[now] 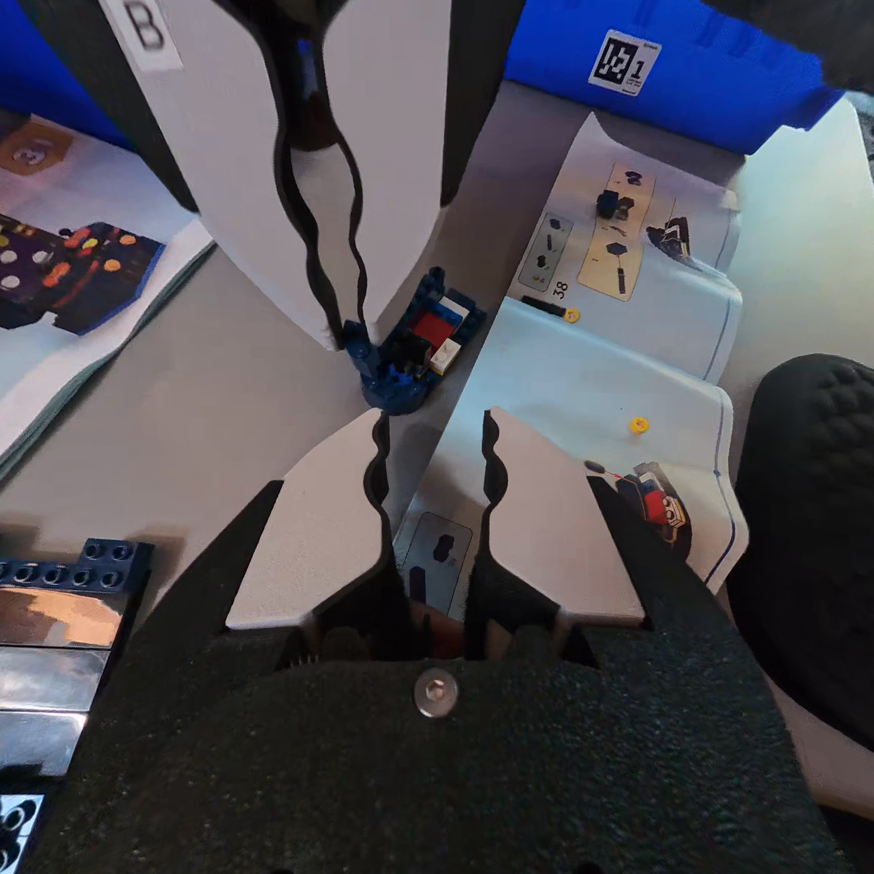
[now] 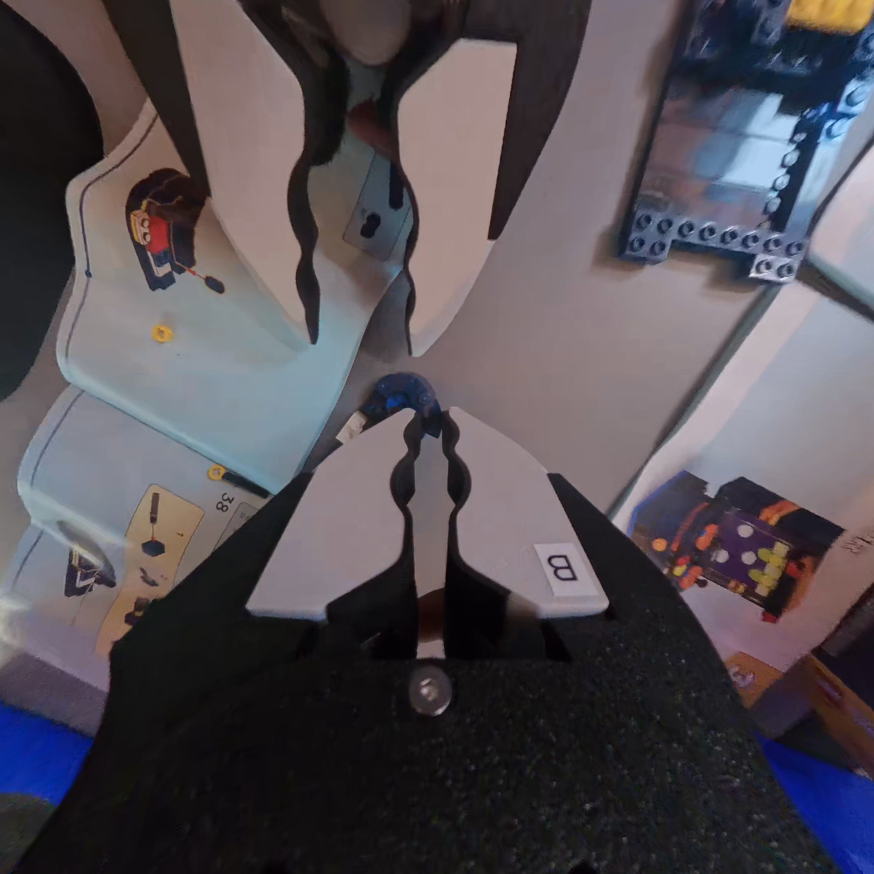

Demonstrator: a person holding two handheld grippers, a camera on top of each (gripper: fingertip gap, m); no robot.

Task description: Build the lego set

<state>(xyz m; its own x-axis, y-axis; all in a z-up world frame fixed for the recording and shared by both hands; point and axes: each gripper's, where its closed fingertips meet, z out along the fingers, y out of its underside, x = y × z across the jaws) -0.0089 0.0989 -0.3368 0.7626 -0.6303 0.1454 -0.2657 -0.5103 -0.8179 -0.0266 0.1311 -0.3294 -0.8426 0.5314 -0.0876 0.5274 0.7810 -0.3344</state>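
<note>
My right fingers (image 2: 428,416) pinch the light, fragile brick boat's (image 1: 416,340) dark-blue edge; left fingers (image 1: 432,416) stand apart.

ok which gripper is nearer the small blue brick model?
Right. The right gripper is shut on the model's edge; the left gripper is open just short of it, not touching.

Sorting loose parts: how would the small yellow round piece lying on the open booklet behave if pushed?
The yellow round piece looks tiny and light, so it would probably skid across the glossy instruction booklet. Lying flat, it seems unlikely to roll unless tipped on edge.
</note>
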